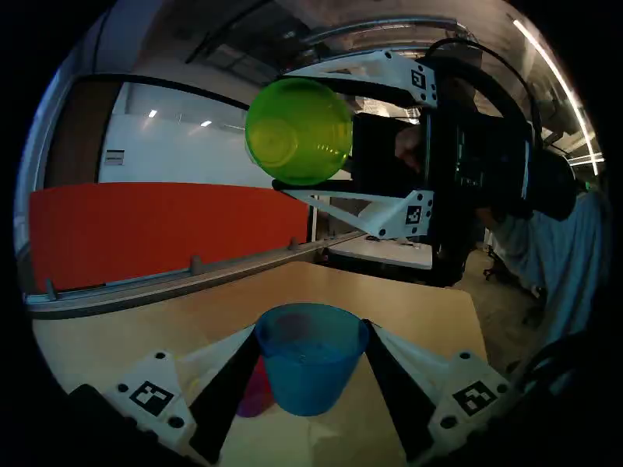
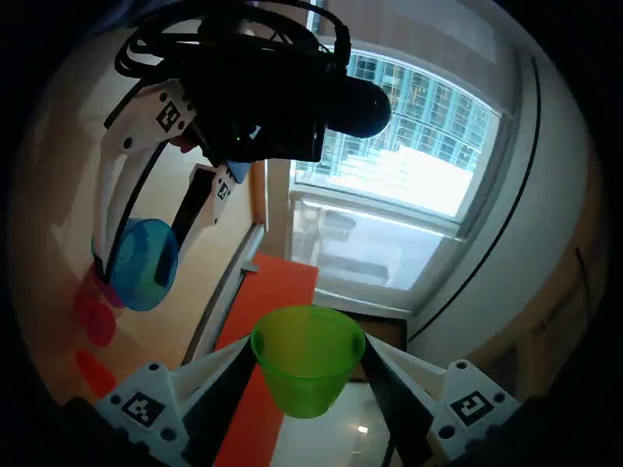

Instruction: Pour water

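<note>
**Green cup held tipped above blue cup**
The left gripper (image 1: 311, 340) clamps the blue cup (image 1: 311, 373) upright over the table (image 1: 405, 300). At 12 o'clock from it and well apart, the right gripper (image 1: 285, 131) is rolled sideways. Its fingers press on the green cup (image 1: 300, 132), which is tipped onto its side.

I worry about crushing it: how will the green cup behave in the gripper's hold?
The green cup looks like thin translucent plastic, so it is probably light and apt to flex if squeezed. Its smooth tapered wall could slip in the right gripper when tilted.
</note>
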A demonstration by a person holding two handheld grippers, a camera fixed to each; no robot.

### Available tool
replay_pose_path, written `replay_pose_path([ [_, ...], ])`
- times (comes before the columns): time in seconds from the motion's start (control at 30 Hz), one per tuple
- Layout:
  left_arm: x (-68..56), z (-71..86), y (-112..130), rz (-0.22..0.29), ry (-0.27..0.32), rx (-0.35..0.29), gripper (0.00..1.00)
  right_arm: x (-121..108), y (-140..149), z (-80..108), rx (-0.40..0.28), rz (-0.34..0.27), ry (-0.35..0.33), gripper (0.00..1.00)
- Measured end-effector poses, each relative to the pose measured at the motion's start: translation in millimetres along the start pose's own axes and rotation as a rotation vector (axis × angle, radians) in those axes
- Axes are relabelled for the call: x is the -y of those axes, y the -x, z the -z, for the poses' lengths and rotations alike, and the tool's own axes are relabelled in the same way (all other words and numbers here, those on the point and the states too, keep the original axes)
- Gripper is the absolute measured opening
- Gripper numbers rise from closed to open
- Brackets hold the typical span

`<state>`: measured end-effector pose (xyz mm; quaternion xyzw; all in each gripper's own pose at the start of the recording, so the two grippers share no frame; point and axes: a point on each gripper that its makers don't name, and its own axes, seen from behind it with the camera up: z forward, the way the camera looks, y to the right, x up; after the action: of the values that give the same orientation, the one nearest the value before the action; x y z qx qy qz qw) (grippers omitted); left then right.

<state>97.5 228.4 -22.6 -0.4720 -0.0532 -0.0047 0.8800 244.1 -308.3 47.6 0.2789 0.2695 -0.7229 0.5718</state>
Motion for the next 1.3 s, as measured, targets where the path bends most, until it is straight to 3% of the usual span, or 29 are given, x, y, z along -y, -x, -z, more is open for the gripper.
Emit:
replay_pose_path([
  [0.17,-0.1,0.2,0,-0.003,-0.001,0.001,0.89,0,3,-1.2,0.0,-0.022,0.005,0.92],
  [0.27,0.4,0.4,-1,-0.004,-0.002,0.001,0.89,-2,6,-1.6,-0.002,-0.07,0.007,0.92],
  [0.53,3.2,1.3,-3,-0.008,-0.008,0.0,0.89,-11,14,2.9,-0.023,-0.307,0.02,0.92],
  [0.73,3.9,2.4,-6,-0.014,-0.011,-0.003,0.89,-15,15,12.2,-0.043,-0.544,0.024,0.92],
  [0.87,4.6,3.1,-6,-0.017,-0.014,-0.002,0.89,-17,8,20.8,-0.068,-0.764,0.019,0.92],
  [1.07,5.0,3.9,-8,-0.023,-0.018,-0.001,0.89,-20,0,31.2,-0.105,-1.037,0.006,0.92],
  [1.3,4.2,2.9,-10,-0.03,-0.02,0.001,0.89,-16,-9,38.3,-0.129,-1.308,-0.029,0.92],
])
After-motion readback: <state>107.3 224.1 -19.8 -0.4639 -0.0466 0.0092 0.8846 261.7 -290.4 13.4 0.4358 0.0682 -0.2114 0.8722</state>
